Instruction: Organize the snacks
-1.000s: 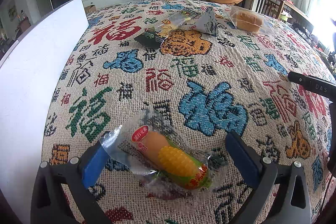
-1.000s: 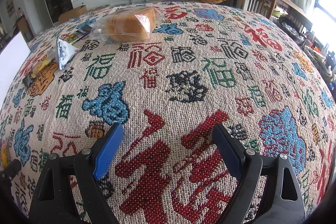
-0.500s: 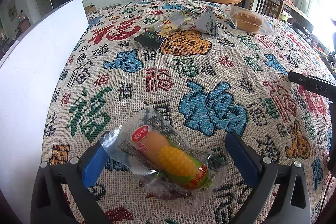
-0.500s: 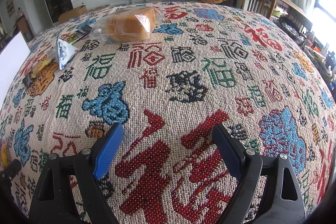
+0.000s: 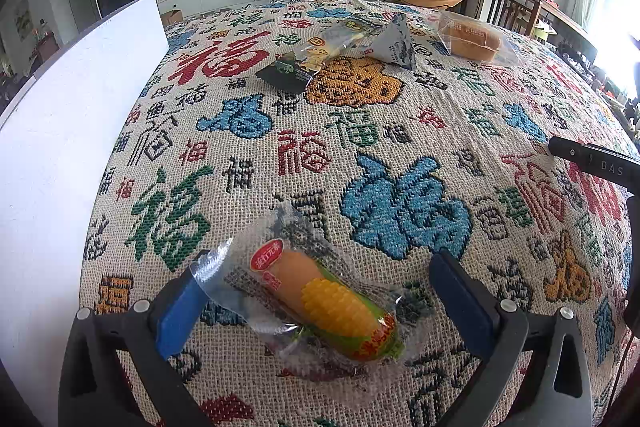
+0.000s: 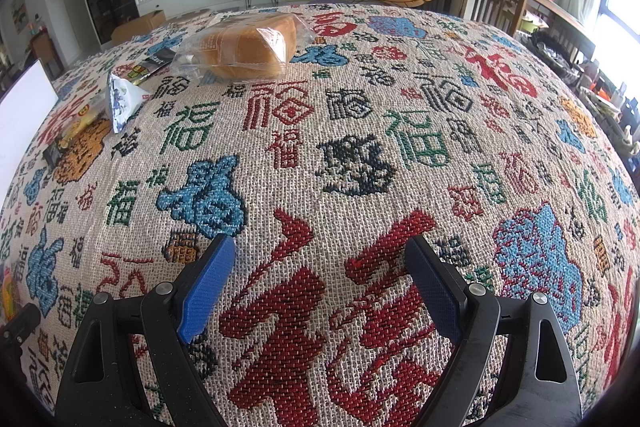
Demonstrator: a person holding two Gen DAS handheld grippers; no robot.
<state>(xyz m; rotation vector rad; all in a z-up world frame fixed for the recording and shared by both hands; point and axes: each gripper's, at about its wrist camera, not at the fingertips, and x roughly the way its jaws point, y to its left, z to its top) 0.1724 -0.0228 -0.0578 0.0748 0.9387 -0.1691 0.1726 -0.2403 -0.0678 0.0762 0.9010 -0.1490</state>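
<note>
A corn-shaped snack in a clear wrapper (image 5: 324, 301) lies on the patterned tablecloth (image 5: 360, 131) between the fingers of my open left gripper (image 5: 320, 279); the wrapper's left end overlaps the left pad. Far back lie a yellow-and-black snack packet (image 5: 316, 57), a grey triangular pouch (image 5: 394, 43) and a bagged bread loaf (image 5: 472, 41). My right gripper (image 6: 322, 259) is open and empty over bare cloth. The bread loaf (image 6: 244, 45), the grey pouch (image 6: 122, 101) and the yellow packet (image 6: 74, 131) lie far ahead and to its left.
A white box wall (image 5: 68, 131) stands along the left side of the table. Part of the right gripper (image 5: 592, 165) shows at the right edge of the left wrist view. Chairs and a TV cabinet stand beyond the table.
</note>
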